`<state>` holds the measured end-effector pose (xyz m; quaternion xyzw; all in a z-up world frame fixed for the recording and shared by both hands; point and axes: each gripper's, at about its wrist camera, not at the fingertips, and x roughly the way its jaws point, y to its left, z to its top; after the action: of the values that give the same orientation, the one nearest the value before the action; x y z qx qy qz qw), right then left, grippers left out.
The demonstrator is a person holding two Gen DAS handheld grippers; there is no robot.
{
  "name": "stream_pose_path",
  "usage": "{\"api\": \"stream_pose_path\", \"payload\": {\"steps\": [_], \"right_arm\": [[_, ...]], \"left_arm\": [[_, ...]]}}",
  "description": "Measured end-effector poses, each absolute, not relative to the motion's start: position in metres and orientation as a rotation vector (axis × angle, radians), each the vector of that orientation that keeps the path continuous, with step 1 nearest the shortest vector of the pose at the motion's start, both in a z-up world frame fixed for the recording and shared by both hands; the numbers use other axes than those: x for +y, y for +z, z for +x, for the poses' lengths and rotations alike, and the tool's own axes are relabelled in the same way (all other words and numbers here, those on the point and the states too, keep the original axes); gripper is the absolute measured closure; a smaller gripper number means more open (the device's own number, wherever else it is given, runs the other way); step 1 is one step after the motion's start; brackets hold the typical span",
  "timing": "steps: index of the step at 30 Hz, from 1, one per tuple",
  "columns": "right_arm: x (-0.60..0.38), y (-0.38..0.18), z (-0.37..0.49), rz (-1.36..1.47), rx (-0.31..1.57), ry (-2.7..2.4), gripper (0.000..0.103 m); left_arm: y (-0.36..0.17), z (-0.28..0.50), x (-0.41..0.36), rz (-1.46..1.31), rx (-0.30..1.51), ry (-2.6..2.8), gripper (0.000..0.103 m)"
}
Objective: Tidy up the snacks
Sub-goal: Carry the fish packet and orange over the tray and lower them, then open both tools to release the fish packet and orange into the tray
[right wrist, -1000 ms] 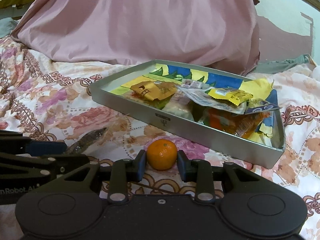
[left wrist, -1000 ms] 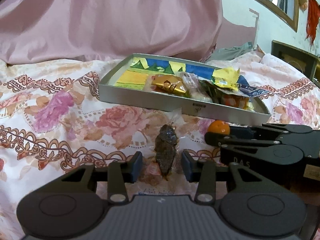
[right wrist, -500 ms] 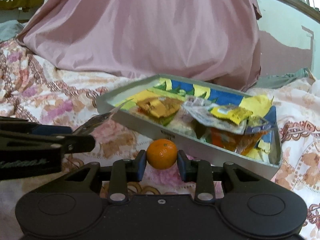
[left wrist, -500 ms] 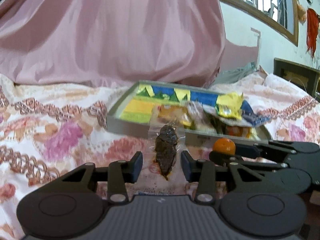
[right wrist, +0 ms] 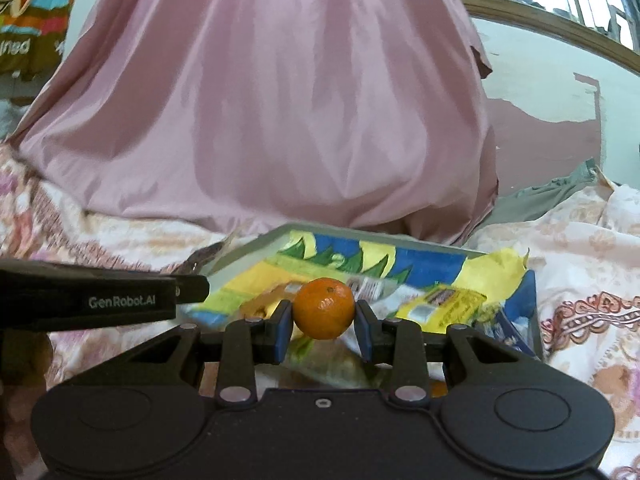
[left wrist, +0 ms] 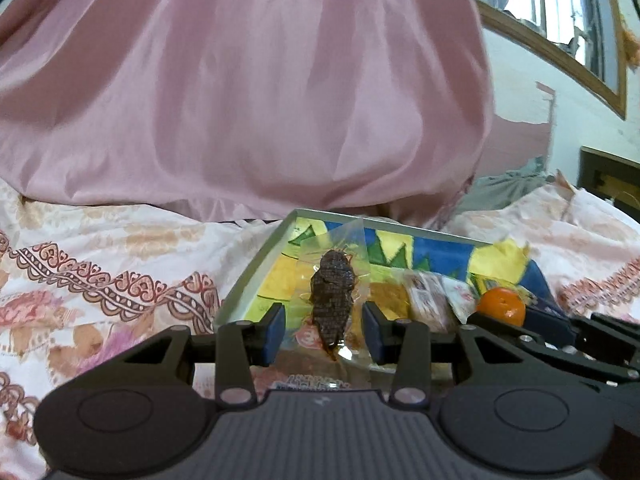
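The left tool (left wrist: 324, 330) is clenched on a clear packet of dark dried snack (left wrist: 331, 295), lifted off the bed and held over the near left edge of the tray (left wrist: 256, 270). The right tool (right wrist: 323, 330) grasps a small orange (right wrist: 324, 308), likewise raised in front of the tray. Beyond them, several wrapped snacks (right wrist: 448, 304) already lie inside the tray on the floral bedspread (left wrist: 100, 280). Judging by this, most sorting is done; these two items remain to be set down inside.

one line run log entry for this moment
left gripper: shut on wrapped snack | right gripper: shut on orange | both over tray
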<state>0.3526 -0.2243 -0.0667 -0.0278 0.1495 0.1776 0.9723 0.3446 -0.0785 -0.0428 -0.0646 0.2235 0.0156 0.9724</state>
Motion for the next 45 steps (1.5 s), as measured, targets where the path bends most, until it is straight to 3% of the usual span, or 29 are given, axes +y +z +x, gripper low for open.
{"api": "stream_pose_path", "payload": {"steps": [15,37,45], "right_arm": [[-0.197,-0.089,0.386,-0.139,0.275,0.297,0.068],[-0.191,-0.103,0.398,-0.116,0.315,0.269,0.067],[-0.191,-0.102,0.398,-0.109,0.313,0.272,0.059]], "left_arm": [[-0.069,0.404,-0.063,-0.167,0.547,0.104,0.058],[-0.080,0.418,-0.062,-0.170,0.582,0.106,0.057],[-0.079,0.419,-0.062,-0.176,0.596,0.110,0.053]]}}
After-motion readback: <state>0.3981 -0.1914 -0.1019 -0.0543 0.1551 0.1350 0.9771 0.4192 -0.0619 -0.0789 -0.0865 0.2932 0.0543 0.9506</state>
